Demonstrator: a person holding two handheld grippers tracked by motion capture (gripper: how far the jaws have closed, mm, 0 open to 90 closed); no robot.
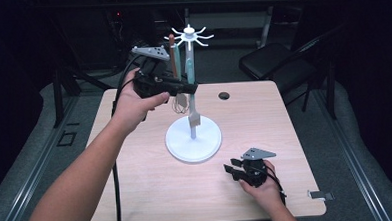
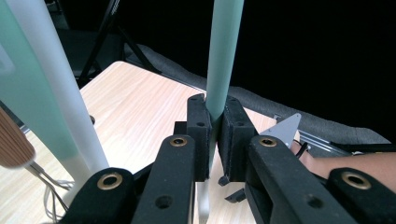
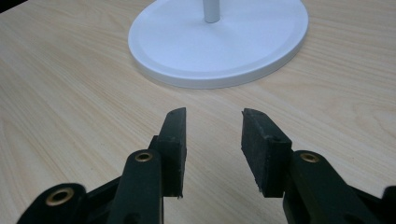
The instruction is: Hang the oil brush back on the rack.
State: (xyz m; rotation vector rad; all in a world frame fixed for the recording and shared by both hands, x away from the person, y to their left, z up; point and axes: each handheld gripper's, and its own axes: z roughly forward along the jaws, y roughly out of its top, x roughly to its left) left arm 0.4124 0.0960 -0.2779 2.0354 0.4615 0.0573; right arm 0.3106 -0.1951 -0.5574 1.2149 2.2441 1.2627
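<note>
The pale green utensil handle (image 1: 189, 65) hangs upright beside the white stand (image 1: 193, 138) at the far middle of the surface (image 1: 136, 163) in the high view, where the left claw (image 1: 189, 87) meets it from the left and the right claw (image 1: 231, 168) rests near right. In the left gripper view, the handle (image 2: 223, 51) is clamped between the closed-in pads (image 2: 198, 135). In the right gripper view, the right claw (image 3: 212, 140) stands apart, holding nothing, with the stand's round base (image 3: 219, 42) just beyond.

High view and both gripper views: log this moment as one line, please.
left gripper: shut on mint-green utensil handle, raised beside white stand | right gripper: open, nothing between, low over table
</note>
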